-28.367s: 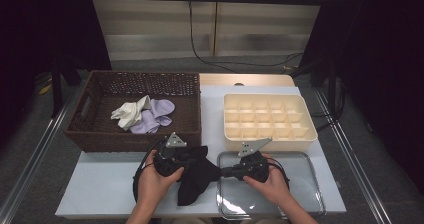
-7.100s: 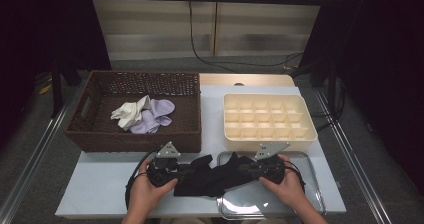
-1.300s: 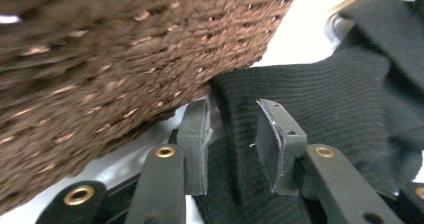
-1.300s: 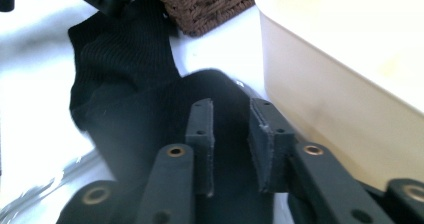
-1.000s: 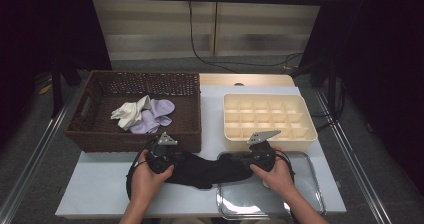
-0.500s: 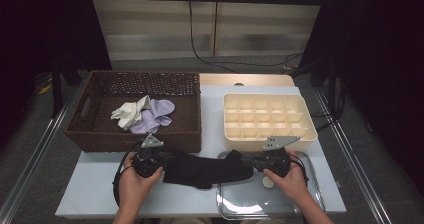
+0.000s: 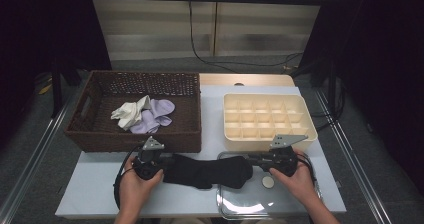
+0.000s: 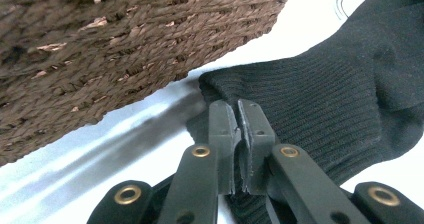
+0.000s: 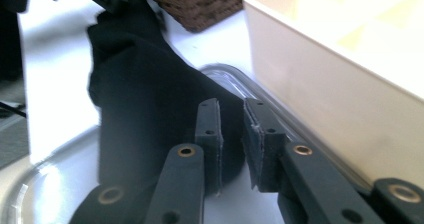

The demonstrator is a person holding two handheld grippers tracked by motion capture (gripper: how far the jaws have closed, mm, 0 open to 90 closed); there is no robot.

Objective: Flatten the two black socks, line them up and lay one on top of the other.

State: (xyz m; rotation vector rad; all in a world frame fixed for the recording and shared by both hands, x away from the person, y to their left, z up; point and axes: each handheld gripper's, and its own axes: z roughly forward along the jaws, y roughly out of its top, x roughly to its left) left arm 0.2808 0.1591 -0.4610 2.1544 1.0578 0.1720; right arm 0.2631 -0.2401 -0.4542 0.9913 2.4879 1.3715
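A long black sock (image 7: 207,171) lies flat across the white table, its right end resting on the clear tray (image 7: 250,204). My left gripper (image 7: 167,163) is at the sock's left end. In the left gripper view its jaws (image 8: 236,109) are pressed together over the ribbed cuff (image 8: 325,99). My right gripper (image 7: 251,159) is at the sock's right end. In the right gripper view its jaws (image 9: 231,109) stand slightly apart, with the sock (image 9: 145,109) lying beneath and beside the left one.
A brown wicker basket (image 7: 135,134) behind the left gripper holds a white sock (image 7: 131,112) and a lilac sock (image 7: 157,111). A cream divided box (image 7: 270,134) stands just behind the right gripper. A small white disc (image 7: 268,182) lies in the tray.
A second ago the sock was held stretched between both grippers, a little higher. It has since come down flat on the table and tray. The right gripper's jaws now show a gap.
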